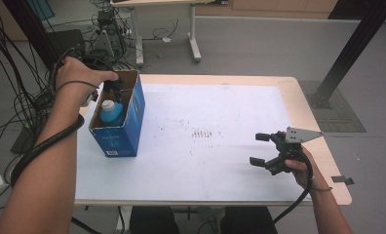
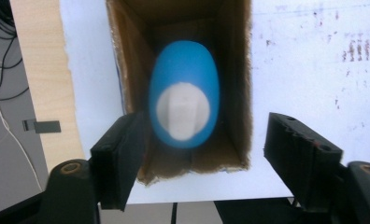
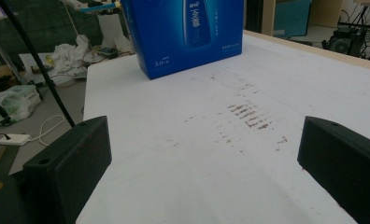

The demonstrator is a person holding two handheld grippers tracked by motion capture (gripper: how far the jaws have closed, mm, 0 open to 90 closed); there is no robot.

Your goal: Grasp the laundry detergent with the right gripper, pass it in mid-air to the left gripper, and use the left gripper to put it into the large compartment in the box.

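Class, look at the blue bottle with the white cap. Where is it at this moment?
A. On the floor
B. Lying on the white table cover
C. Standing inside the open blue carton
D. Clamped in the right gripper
C: the blue bottle stands cap-up inside the open blue carton, below the left gripper, whose jaws stand apart from it.

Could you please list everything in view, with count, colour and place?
Box: one, blue cardboard, open top, left part of the table.
Bottle: one, blue with white cap, upright inside the box.
Sheet: one, white with brownish smudges, covering the table top.
Table: one, light wood, centre.
Second table: one, white legs, far side of the floor.
Cables: many, black, floor at left.
Left gripper: one, black, above the box, jaws apart over the bottle without touching it.
Right gripper: one, black, right part of the table, jaws open and empty.
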